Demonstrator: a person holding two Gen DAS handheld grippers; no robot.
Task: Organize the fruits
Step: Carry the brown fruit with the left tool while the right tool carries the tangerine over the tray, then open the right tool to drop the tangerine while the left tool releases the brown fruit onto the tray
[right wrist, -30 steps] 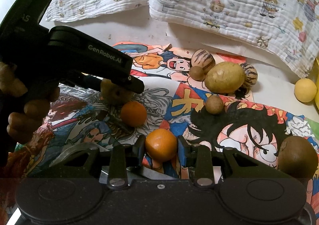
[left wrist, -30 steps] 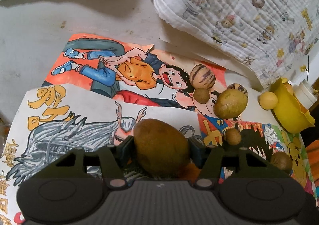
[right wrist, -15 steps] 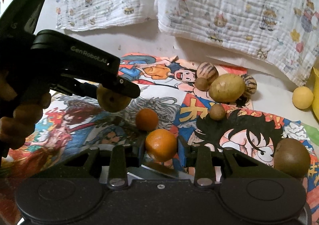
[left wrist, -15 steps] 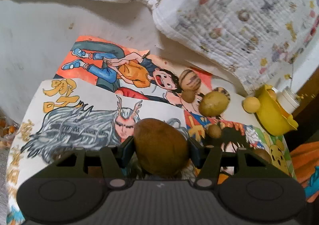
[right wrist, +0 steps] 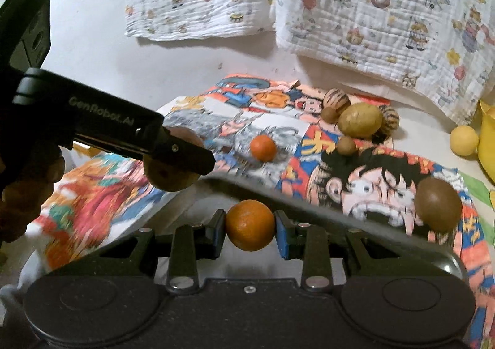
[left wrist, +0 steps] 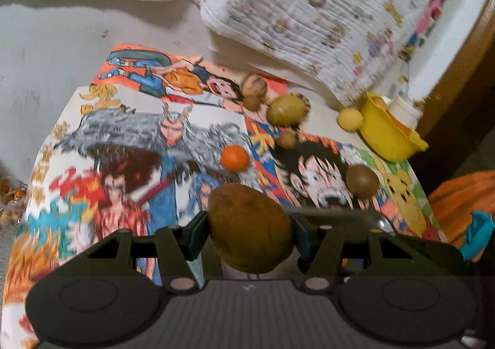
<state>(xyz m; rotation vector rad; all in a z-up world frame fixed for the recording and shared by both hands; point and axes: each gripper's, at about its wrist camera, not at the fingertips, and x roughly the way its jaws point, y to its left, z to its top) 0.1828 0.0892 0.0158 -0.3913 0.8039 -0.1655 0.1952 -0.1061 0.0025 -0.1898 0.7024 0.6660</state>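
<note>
My left gripper [left wrist: 251, 233] is shut on a big brown kiwi-like fruit [left wrist: 247, 213], held above the near edge of the cartoon-print table cover [left wrist: 130, 145]. In the right wrist view the left gripper [right wrist: 182, 160] hangs at the left with that brown fruit [right wrist: 168, 177]. My right gripper [right wrist: 250, 233] is shut on a small orange [right wrist: 249, 220]. A second orange [right wrist: 263, 148] lies loose on the cover. Further back sit a yellowish potato-shaped fruit [right wrist: 360, 120], two striped fruits [right wrist: 336, 98], small brown ones [right wrist: 346, 145] and a round brown fruit [right wrist: 437, 205].
A grey metal rim [right wrist: 324, 199] curves just under both grippers. A yellow bowl [left wrist: 388, 135], a yellow ball [left wrist: 349, 119] and a white bottle [left wrist: 405, 109] stand at the right. Printed cloths [right wrist: 371, 9] hang on the wall behind. A person's hand [right wrist: 18, 194] grips the left tool.
Both grippers have drawn back and risen from the fruit pile, each keeping its fruit. The table looks farther off and the grey rim has come into view beneath them.
</note>
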